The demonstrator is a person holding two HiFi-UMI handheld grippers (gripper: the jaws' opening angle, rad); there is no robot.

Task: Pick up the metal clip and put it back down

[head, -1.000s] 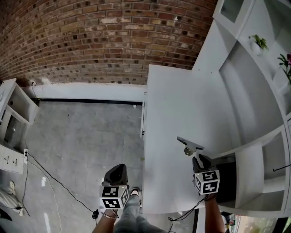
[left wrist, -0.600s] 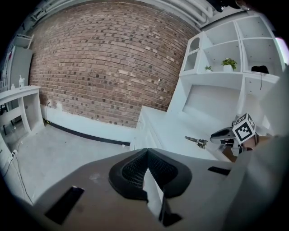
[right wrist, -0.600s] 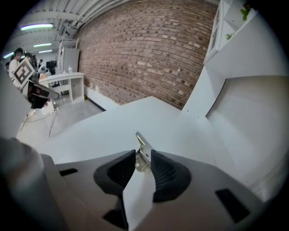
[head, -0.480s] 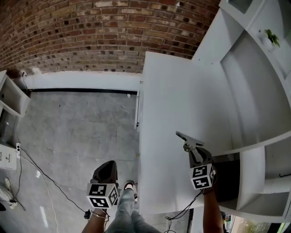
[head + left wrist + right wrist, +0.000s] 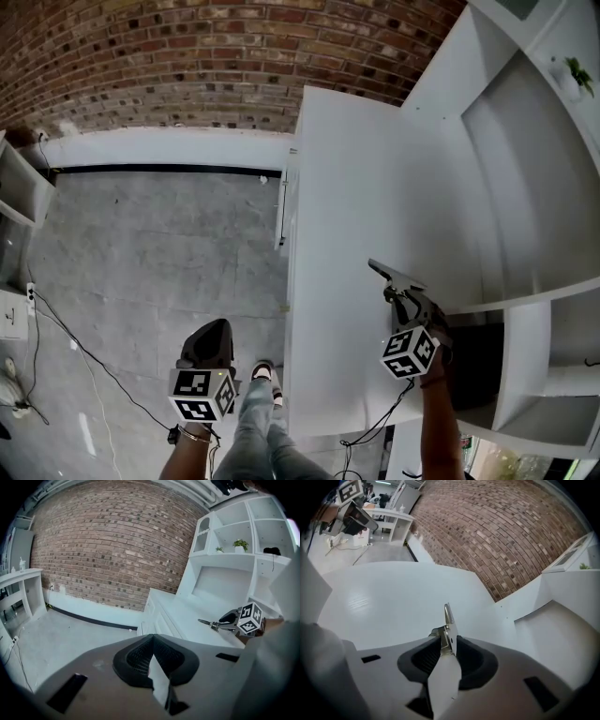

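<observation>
Right tool (image 5: 448, 645) grips the thin silver metal clip (image 5: 448, 618), seemingly clear of the white bench (image 5: 356, 178); put-down pending. Left tool (image 5: 152, 660) closed, empty.

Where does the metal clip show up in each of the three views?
Head view: metal clip, lower right of centre, at the right gripper's tip, against the white counter.
Left gripper view: metal clip, small, mid-right, just left of the right gripper.
Right gripper view: metal clip, dead centre, clamped between the jaws.
Shared landmark: the brick wall behind the counter.

Studio-like room: brick wall (image 5: 187, 56), white built-in shelves (image 5: 530, 178), concrete floor (image 5: 150, 262).
</observation>
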